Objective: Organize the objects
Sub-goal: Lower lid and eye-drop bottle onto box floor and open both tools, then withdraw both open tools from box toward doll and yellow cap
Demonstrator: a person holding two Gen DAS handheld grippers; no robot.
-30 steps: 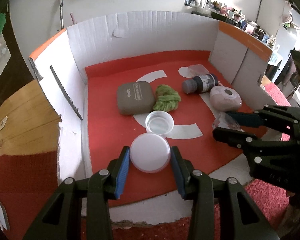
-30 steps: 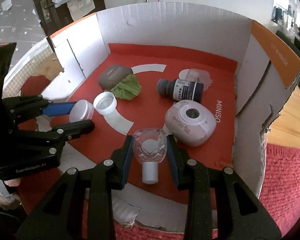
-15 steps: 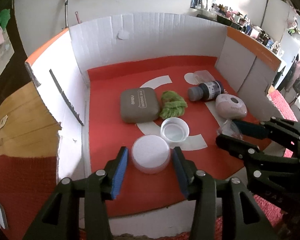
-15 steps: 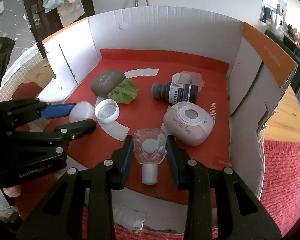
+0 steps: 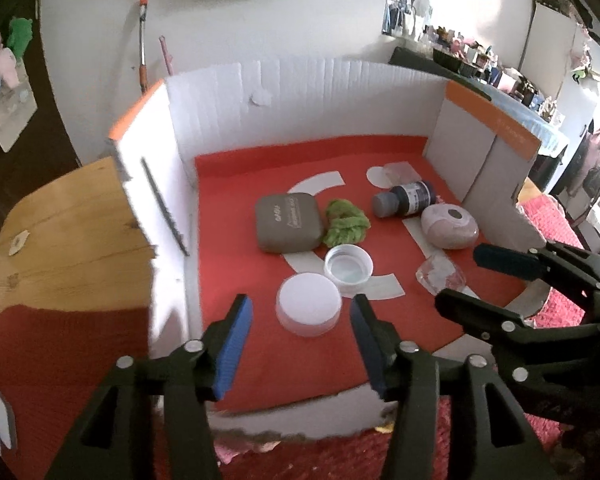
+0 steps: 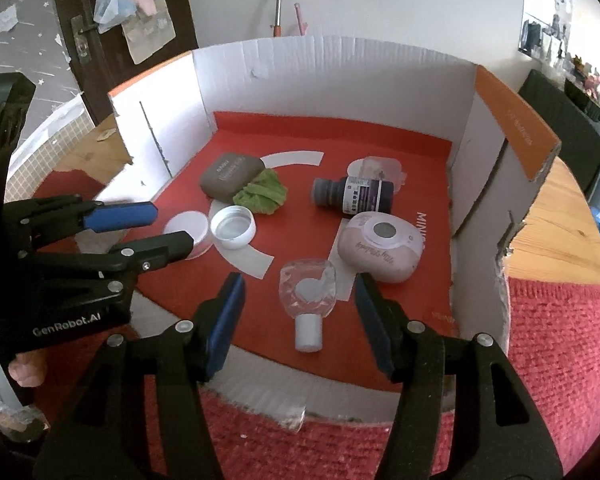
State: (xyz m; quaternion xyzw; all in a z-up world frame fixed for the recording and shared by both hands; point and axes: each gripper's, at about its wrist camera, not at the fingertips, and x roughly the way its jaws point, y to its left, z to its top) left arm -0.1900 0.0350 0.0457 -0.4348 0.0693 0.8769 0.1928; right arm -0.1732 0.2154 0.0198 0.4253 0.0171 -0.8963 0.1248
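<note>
A white round jar (image 5: 308,309) rests on the red floor of the cardboard box (image 5: 300,88), between the spread fingers of my left gripper (image 5: 300,322). Its jaws are opening and the pads stand clear of the jar. A clear small bottle with a white cap (image 6: 309,297) lies on the box floor between the fingers of my right gripper (image 6: 298,294). Those jaws are opening too, with gaps on both sides of the bottle. The same jar (image 6: 190,226) shows in the right wrist view between the left gripper's fingers (image 6: 120,216).
On the box floor lie an upturned white lid (image 5: 348,268), a grey case (image 5: 288,222), a green cloth (image 5: 346,224), a dark bottle (image 5: 406,199), a pink round device (image 5: 450,226) and a clear small container (image 6: 380,168). A wooden table (image 5: 60,236) and red knit mat (image 6: 560,344) surround the box.
Both grippers have opened: the left has let go of the white jar, the right has let go of the clear bottle. Both objects now rest on the box floor.
</note>
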